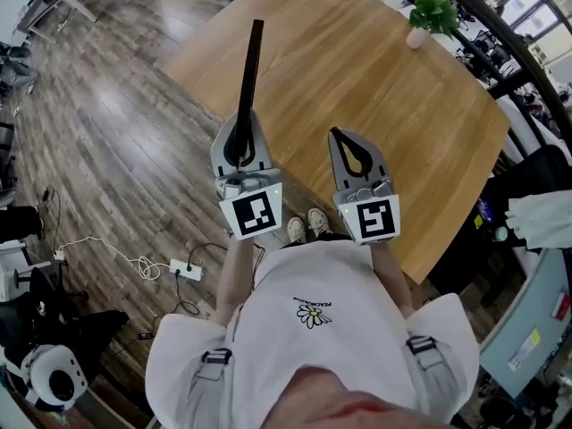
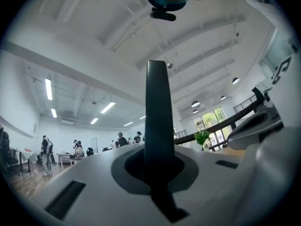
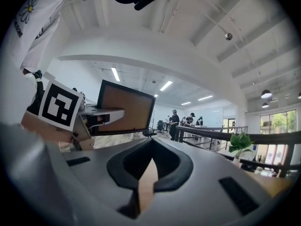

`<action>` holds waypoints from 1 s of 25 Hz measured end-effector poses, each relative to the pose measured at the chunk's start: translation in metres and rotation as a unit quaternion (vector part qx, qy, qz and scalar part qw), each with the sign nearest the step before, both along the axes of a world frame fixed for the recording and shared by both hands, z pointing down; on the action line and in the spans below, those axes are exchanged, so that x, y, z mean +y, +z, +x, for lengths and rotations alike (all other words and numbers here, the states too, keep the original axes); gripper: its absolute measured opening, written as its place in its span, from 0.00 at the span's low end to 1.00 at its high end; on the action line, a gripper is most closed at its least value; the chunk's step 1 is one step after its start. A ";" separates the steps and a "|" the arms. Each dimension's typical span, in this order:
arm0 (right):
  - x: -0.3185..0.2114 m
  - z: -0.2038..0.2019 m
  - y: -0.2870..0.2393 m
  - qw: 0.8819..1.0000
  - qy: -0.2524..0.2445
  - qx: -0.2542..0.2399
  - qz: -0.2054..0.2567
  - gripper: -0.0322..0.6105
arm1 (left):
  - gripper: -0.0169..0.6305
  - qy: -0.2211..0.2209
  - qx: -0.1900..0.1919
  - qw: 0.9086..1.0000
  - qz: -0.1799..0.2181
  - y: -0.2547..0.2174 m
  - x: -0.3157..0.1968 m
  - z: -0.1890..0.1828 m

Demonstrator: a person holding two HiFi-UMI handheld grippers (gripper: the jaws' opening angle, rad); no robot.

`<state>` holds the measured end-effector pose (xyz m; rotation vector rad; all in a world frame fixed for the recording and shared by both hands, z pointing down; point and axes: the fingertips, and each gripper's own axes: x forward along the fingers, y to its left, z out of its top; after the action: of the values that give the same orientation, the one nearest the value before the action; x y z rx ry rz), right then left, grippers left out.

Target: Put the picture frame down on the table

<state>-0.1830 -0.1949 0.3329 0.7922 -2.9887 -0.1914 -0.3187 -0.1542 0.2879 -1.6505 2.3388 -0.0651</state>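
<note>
The picture frame [image 1: 248, 79] is held upright and edge-on, its lower end clamped in the left hand-held gripper [image 1: 239, 147] near the left edge of the surface [image 1: 384, 88]. The carry is judged to be in hand; next, the frame must be brought over the wood, tilted flat and lowered. The right hand-held gripper [image 1: 339, 136] is closed on nothing. A potted plant [image 1: 431, 14] stands well apart; nothing is seen in the way
</note>
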 end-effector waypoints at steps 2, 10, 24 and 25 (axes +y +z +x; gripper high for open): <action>-0.002 0.009 0.003 1.000 0.011 0.003 -0.004 0.06 | 0.06 0.024 -0.059 0.998 -0.021 -0.003 -0.014 0.013; -0.015 0.055 0.013 0.998 0.061 0.005 -0.017 0.06 | 0.06 0.126 -0.137 0.978 -0.094 0.027 -0.080 0.068; -0.020 0.120 0.053 0.989 0.127 0.028 -0.068 0.06 | 0.06 0.234 -0.341 0.872 -0.262 0.176 -0.142 0.145; -0.021 0.125 0.056 0.988 0.133 0.028 -0.073 0.06 | 0.06 0.241 -0.353 0.862 -0.272 0.187 -0.143 0.150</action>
<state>-0.0584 -0.2156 0.3894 1.1314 -2.7678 0.0148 -0.1692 -0.2975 0.4750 -1.9462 1.3698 -1.1079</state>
